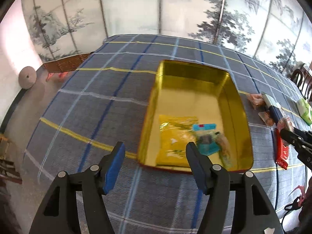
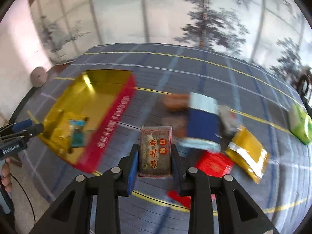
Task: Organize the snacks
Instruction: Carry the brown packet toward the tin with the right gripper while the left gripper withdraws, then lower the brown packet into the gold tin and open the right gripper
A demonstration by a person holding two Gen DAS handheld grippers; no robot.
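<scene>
Sesame snack packet [image 2: 155, 152] clamped between right fingers [image 2: 134, 161]; left fingers [image 1: 115, 167] apart, empty.

The left gripper [image 1: 155, 152] points steeply down, its two black arms spread apart and the blue pads [image 1: 115, 167] facing each other across a wide gap with nothing between them. In the right wrist view it enters from the left edge, with fingers of the person's hand [image 2: 5, 173] showing just below it. The right gripper [image 2: 155, 156] also tilts steeply downward, its jaws drawn close together and its pads pressed against the two sides of a small brown packet [image 2: 155, 152], which stands upright between them. In the left wrist view its black tip reaches in from the right edge.
</scene>
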